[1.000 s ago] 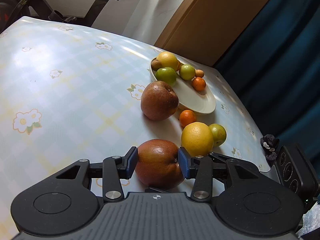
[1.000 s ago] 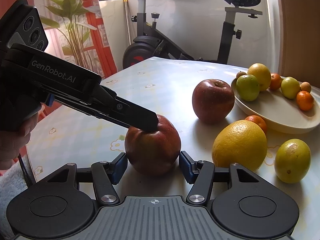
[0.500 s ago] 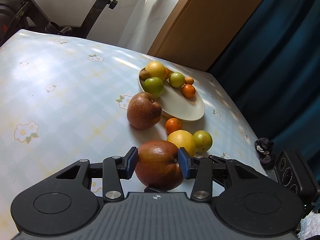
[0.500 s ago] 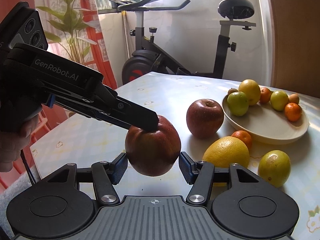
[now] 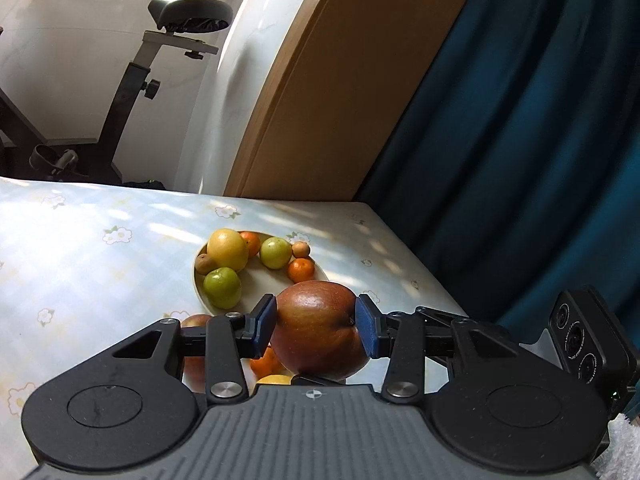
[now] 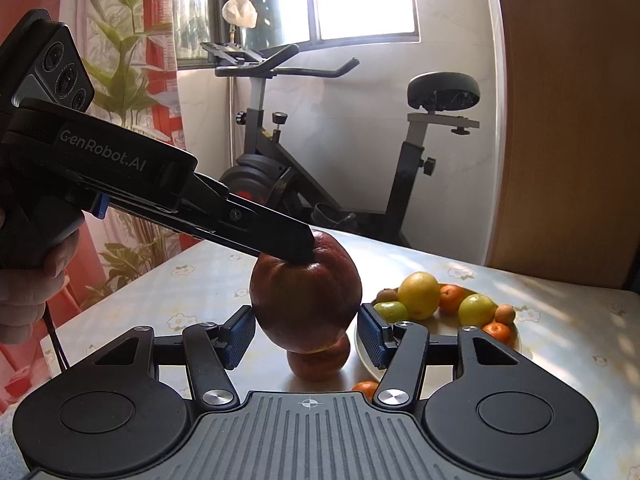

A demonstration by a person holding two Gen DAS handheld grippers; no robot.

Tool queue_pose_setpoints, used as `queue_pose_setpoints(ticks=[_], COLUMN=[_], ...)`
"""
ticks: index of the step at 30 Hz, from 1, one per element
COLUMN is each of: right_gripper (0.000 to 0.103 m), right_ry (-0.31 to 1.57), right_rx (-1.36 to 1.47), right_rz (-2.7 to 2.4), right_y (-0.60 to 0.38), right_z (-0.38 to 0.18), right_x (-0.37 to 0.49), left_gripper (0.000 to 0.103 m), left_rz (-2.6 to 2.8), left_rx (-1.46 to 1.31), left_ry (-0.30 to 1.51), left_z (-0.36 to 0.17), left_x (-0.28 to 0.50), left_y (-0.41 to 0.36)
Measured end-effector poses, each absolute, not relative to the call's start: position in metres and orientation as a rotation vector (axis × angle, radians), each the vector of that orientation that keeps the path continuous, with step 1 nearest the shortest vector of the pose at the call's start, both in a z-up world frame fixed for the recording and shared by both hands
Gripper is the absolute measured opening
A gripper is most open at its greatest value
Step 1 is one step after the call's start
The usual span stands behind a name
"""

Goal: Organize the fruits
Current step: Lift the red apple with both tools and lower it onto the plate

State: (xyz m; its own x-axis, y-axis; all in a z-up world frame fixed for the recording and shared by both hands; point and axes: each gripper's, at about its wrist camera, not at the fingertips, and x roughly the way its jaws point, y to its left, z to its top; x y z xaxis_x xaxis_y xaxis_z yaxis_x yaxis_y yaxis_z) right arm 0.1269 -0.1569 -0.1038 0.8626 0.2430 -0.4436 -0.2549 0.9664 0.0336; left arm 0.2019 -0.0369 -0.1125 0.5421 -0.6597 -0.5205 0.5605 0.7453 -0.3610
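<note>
1. The left tongs [image 5: 316, 322] grip a red apple [image 5: 316, 344]; a blue pad presses on each side of it.
2. The right tongs [image 6: 306, 330] close on the same apple from another side. Their pads lie against its flanks in the right wrist view.
3. In that view one finger of the left tongs sits on the apple's top by the stem hollow, and a hand [image 6: 28, 288] holds the tongs' grip.
4. The apple hangs in the air, clear of the counter [image 5: 80, 260], near the plate [image 5: 260, 286] and in front of it.
5. A second apple [image 6: 318, 364] rests on the counter below the held one, beside the plate's near rim.
6. An orange [image 5: 266, 362] and a sliver of a yellow fruit [image 5: 276, 379] also lie on the counter, mostly hidden by the left tongs.
7. The plate carries a large yellow citrus [image 5: 227, 249], two green fruits [image 5: 222, 287] [image 5: 276, 253], two tangerines [image 5: 301, 270] [image 5: 250, 242] and two small brown fruits [image 5: 205, 264] [image 5: 301, 249].
8. The fruits crowd the plate's far half, and its near half is bare.
9. An exercise bike [image 6: 320, 160] stands beyond the counter under a window, and a blue curtain [image 5: 520, 160] hangs to the right in the left wrist view.
</note>
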Motion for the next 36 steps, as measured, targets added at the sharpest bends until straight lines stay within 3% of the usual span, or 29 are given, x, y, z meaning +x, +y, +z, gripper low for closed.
queue_pose_setpoints(ticks=[10, 36], right_gripper=[0.053, 0.053], right_ry=[0.465, 0.728], right_rx=[-0.028, 0.122], right_rz=[0.224, 0.189], right_y=[-0.21, -0.266], right_z=[-0.101, -0.201], right_x=[0.164, 0.283], left_gripper=[0.046, 0.045], left_rz=[-0.757, -0.676], left_rx=[-0.082, -0.035], left_ry=[0.718, 0.96], left_z=[-0.11, -0.197], left_x=[0.249, 0.37], left_y=[-0.089, -0.138])
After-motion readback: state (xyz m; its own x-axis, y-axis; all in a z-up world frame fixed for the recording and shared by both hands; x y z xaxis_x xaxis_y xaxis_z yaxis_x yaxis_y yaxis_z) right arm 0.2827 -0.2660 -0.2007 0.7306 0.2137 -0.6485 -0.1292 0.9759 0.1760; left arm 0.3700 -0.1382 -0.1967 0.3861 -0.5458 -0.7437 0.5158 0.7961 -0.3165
